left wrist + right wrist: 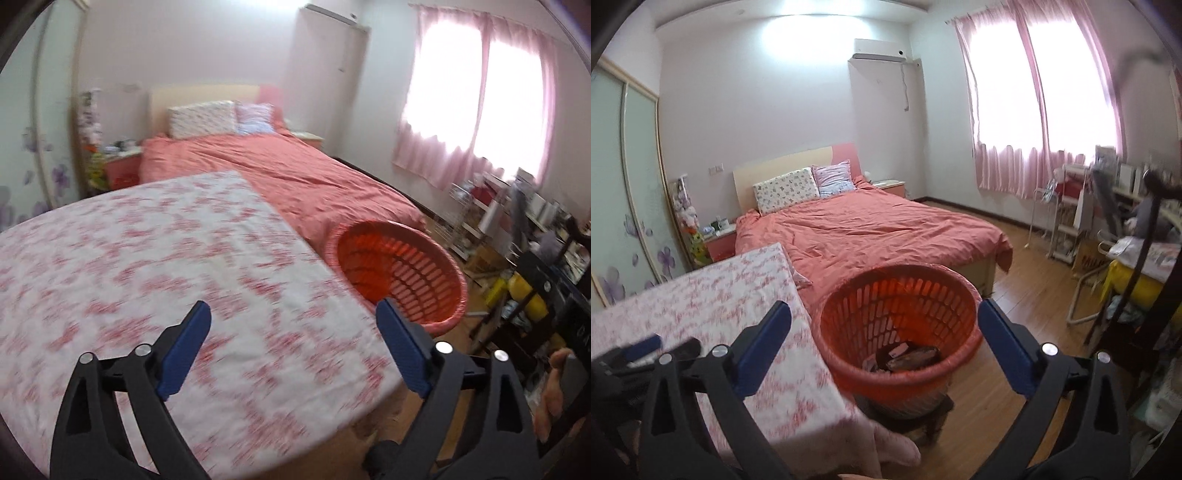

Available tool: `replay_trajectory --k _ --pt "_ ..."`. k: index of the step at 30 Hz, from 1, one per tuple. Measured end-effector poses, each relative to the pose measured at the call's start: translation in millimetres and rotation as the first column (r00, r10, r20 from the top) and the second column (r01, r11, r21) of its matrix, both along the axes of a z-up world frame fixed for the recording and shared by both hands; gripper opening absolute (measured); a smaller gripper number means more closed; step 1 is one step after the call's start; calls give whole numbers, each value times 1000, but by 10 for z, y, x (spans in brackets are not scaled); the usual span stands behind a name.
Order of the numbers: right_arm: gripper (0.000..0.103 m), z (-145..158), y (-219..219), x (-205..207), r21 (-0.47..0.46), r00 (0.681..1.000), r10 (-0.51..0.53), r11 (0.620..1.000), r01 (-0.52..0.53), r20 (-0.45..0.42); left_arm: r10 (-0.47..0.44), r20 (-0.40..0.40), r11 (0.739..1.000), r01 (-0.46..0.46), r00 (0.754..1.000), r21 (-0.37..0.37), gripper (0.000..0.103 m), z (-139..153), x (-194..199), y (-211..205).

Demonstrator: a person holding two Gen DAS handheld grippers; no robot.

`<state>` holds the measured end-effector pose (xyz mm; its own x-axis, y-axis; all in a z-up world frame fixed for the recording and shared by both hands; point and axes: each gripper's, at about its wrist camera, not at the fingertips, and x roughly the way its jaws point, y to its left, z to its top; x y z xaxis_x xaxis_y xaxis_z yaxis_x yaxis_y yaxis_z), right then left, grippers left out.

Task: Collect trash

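Observation:
An orange slotted basket (897, 317) stands on a dark stool beside the table; it also shows in the left wrist view (402, 273). Several pieces of trash (905, 358) lie at its bottom. My right gripper (884, 319) is open and empty, held above the basket's near side. My left gripper (293, 319) is open and empty over the table (147, 258), which has a white cloth with a red pattern. The left gripper also shows at the left edge of the right wrist view (646, 349). I see no trash on the table.
A bed (871, 229) with a salmon cover lies behind the table and basket. Wood floor (1027, 280) runs to the right. Cluttered shelves and a chair (1108, 236) stand under the pink-curtained window. A wardrobe (624, 184) lines the left wall.

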<state>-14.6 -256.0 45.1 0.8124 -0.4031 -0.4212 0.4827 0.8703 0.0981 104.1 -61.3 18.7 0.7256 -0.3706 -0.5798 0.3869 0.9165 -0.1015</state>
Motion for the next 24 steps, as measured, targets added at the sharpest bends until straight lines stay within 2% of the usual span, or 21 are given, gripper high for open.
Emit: replay_trajectory --k 2,6,13,24 --pt "99 -4 158 -112 -35 1000 -11 999 11 -8 51 27 999 -51 998 9 95 20 -115 119" --pt "99 -8 387 -261 -49 1000 -14 999 14 -6 137 75 990 -139 988 16 100 34 -338 335" --pt "99 -19 734 -445 -106 999 -34 994 32 -13 228 172 970 -240 958 49 100 26 -658 484" --pt "99 -116 905 -491 -97 997 -48 994 42 -62 291 127 954 -297 948 30 100 -123 -866 682"
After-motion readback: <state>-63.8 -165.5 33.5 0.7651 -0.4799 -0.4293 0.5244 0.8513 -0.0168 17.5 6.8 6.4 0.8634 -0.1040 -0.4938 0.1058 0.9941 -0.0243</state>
